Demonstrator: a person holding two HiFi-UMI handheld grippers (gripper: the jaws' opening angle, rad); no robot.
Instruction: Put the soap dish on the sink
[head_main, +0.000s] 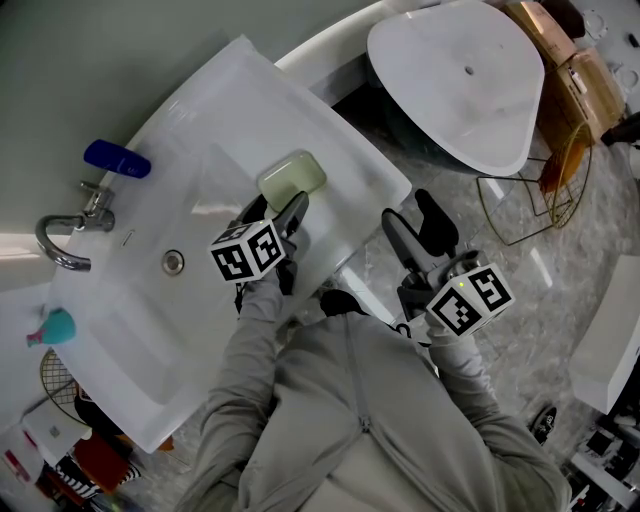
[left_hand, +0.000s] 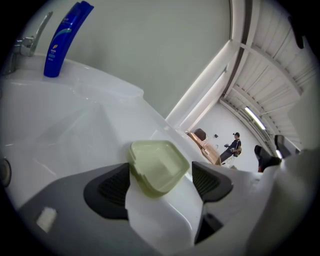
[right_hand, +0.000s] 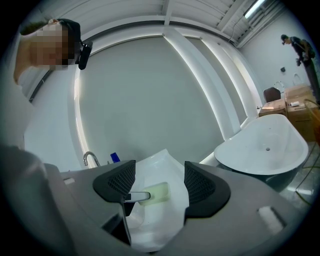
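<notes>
The pale green soap dish (head_main: 292, 178) (left_hand: 157, 167) lies flat on the right ledge of the white sink (head_main: 200, 150), near its corner. My left gripper (head_main: 275, 205) (left_hand: 160, 180) is open just behind it. The dish's near end sits between the dark pads, close to the left pad, with a gap on the right. My right gripper (head_main: 418, 222) (right_hand: 159, 185) hangs open off the sink's right side, over the floor, with nothing between its pads. In the right gripper view the soap dish (right_hand: 155, 192) shows beyond, on the sink (right_hand: 165, 215).
A blue bottle (head_main: 117, 158) (left_hand: 62, 40) stands by the chrome faucet (head_main: 65, 235) at the sink's back edge. The drain (head_main: 173, 262) is in the basin. A white bathtub (head_main: 460, 80), a gold wire rack (head_main: 530, 200) and cardboard boxes (head_main: 570, 60) stand to the right.
</notes>
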